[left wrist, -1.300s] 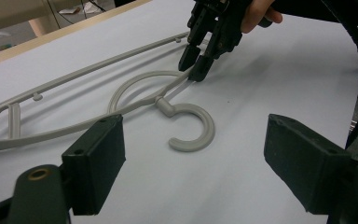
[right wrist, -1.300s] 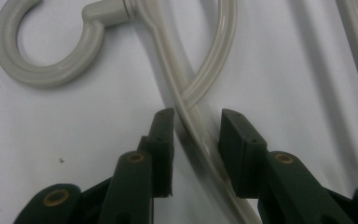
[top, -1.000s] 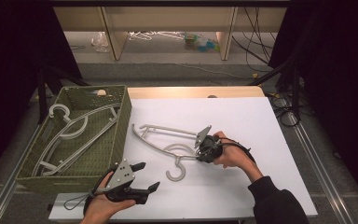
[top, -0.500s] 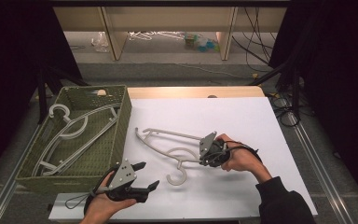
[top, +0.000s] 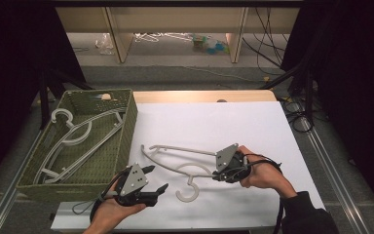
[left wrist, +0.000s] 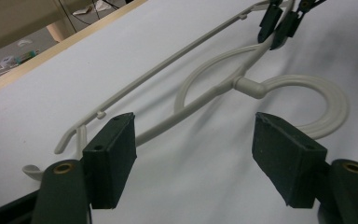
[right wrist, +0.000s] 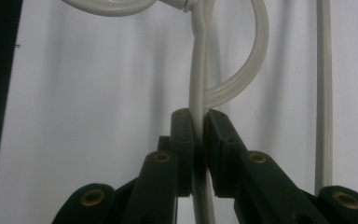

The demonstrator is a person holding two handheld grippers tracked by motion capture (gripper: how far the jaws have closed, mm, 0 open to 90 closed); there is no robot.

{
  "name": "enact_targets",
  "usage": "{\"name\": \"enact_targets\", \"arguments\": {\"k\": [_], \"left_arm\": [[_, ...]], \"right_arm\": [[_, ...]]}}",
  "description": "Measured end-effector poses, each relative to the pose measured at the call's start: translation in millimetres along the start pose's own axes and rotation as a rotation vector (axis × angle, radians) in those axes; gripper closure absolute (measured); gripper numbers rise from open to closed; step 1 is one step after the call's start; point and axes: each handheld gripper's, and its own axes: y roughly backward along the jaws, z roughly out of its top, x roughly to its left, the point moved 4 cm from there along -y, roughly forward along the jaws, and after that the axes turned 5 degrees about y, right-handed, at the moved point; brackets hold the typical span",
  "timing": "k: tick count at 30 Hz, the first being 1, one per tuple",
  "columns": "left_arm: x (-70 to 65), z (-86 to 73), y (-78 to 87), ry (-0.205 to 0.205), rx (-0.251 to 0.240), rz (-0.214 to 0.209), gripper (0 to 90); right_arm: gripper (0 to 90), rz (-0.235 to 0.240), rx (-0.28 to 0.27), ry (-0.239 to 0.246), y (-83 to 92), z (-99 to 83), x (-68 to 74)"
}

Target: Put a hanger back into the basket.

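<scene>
A cream plastic hanger (top: 175, 150) lies on the white table (top: 214, 122), its hook (top: 190, 192) toward the near edge. My right gripper (top: 219, 171) is shut on the hanger's arm next to the neck. In the right gripper view the pads (right wrist: 182, 128) pinch that thin arm (right wrist: 199, 70). My left gripper (top: 157, 178) hovers at the near left, open, its jaws pointing at the hanger. Its jaws have just been closing a little with nothing between them. In the left gripper view the hanger (left wrist: 242, 86) lies beyond the pads (left wrist: 109, 158).
A green woven basket (top: 126, 126) stands at the table's left with two more hangers (top: 73, 139) in it. Dark curtains flank the table. Cables (top: 297, 112) hang at the right edge. Shelving and loose items lie on the floor beyond the far edge.
My right gripper has moved right and toward the near edge with the hanger in its grip, and the hanger has shifted along. The left hand has stayed put, its jaws slightly narrower.
</scene>
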Motion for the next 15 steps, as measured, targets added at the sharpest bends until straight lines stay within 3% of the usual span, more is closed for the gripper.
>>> {"name": "enact_targets", "arguments": {"k": [2, 4, 14, 15], "left_arm": [[1.0, 1.5, -3.2, -0.027, 0.018, -0.001, 31.1], [-0.9, 3.4, -8.7, -0.028, 0.021, 0.0, 31.6], [-8.5, 2.1, -30.7, -0.186, 0.122, -0.05, 35.7], [-8.3, 1.2, -32.0, -0.186, 0.127, -0.052, 36.2]], "right_arm": [[82.3, 0.0, -0.003, -0.01, 3.5, -1.3, 3.0], [82.3, 0.001, -0.013, -0.008, 6.1, -1.5, 5.1], [82.3, 0.023, -0.024, 0.012, 13.3, 1.9, 16.0], [82.3, 0.016, -0.02, 0.016, 13.7, 1.8, 16.0]]}}
